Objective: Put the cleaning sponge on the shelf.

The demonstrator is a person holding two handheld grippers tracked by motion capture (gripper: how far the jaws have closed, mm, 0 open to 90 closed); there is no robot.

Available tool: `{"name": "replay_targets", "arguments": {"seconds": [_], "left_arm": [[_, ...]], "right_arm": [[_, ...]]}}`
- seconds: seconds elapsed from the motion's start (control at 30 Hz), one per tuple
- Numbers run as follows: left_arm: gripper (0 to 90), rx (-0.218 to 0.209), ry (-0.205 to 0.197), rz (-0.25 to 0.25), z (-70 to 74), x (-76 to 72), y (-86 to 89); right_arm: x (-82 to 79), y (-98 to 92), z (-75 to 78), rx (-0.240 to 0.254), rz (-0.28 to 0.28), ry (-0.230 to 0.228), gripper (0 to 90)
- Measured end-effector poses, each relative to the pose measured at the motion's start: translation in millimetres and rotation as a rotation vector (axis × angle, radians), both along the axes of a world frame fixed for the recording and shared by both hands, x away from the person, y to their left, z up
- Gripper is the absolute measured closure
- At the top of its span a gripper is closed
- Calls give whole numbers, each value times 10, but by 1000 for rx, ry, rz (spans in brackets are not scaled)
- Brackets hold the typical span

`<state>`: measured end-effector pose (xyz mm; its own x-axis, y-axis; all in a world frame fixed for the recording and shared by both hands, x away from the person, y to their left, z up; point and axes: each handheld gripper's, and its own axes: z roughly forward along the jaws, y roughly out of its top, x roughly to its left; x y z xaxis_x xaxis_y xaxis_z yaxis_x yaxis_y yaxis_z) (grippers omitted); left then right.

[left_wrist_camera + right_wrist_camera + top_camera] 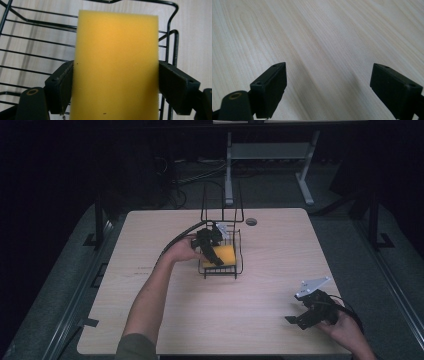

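Observation:
A yellow sponge [225,254] lies inside a black wire rack [239,265] near the middle of the table. My left gripper [215,255] reaches down into the rack and its two jaws press on the sponge's long sides. In the left gripper view the sponge [116,67] sits squeezed between the left gripper [116,86] jaws, with the rack's wires [37,50] beneath it. My right gripper [300,319] hovers low over the table's front right corner, open, with bare wood between its jaws [329,85].
The rack has a tall wire handle frame [222,202] at its far side. A small round hole [251,221] marks the wooden table [150,285] behind the rack. A grey table leg [228,165] and cables stand on the dark floor beyond.

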<state>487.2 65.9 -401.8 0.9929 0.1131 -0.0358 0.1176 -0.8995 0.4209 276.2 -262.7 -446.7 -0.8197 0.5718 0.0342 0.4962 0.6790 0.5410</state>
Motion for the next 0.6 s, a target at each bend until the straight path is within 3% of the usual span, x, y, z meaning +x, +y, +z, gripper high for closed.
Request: {"name": "replay_targets", "arguments": {"seconds": [0.6], "left_arm": [[200,-9,-29,-2,119,-58,101]], "right_arm": [[-9,22,15,-2,3,4,136]]}}
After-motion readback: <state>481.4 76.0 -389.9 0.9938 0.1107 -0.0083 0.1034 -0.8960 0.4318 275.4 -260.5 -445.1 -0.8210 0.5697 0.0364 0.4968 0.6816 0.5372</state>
